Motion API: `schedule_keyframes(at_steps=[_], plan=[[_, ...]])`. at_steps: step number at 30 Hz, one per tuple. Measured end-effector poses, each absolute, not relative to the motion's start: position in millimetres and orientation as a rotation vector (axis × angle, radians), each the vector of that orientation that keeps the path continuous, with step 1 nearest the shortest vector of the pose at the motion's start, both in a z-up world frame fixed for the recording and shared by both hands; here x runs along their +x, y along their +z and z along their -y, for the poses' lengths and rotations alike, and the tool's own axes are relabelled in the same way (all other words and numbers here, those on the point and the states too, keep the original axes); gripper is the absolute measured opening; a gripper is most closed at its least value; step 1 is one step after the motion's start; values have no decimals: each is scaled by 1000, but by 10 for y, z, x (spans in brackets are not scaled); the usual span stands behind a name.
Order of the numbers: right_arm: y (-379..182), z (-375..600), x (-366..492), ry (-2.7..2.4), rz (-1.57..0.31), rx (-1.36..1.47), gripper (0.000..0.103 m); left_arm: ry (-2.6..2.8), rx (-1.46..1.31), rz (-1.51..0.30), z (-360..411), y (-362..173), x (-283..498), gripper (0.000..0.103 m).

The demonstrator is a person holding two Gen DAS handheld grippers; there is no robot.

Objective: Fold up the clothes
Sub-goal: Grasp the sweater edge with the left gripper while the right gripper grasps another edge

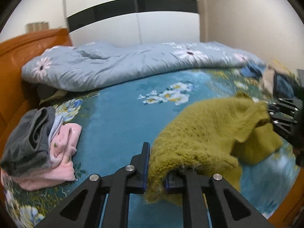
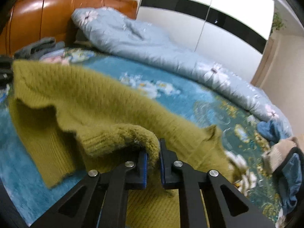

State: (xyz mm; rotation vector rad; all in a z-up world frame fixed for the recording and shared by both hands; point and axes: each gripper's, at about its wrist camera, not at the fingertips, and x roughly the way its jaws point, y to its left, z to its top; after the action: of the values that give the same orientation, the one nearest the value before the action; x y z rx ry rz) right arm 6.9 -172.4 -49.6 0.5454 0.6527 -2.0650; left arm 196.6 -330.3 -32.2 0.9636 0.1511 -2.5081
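Observation:
A fuzzy olive-green sweater (image 1: 205, 129) hangs stretched between both grippers above the blue floral bed sheet (image 1: 117, 117). My left gripper (image 1: 155, 167) is shut on one edge of it. My right gripper (image 2: 153, 155) is shut on another edge of the sweater (image 2: 91, 102); it also shows at the right edge of the left wrist view (image 1: 273, 114). Part of the sweater droops onto the sheet below.
A pile of grey and pink clothes (image 1: 38, 148) lies at the left by the orange headboard (image 1: 11, 72). A light blue floral duvet (image 1: 117, 64) is bunched along the far side. Blue and beige clothes (image 2: 285, 155) lie at the right. White wardrobe (image 1: 133, 19) behind.

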Motion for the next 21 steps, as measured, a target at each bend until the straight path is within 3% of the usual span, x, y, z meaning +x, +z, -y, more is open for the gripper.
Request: schedule_keyframes(at_steps=[6,21], plan=[[273,1554,14,-2190,-547,423,10,-2524,825,-179,3292,174,2027,12],[2021,791,722,-2304,-358,-48,10,-2569,352,124,2571,1970,2752,12]])
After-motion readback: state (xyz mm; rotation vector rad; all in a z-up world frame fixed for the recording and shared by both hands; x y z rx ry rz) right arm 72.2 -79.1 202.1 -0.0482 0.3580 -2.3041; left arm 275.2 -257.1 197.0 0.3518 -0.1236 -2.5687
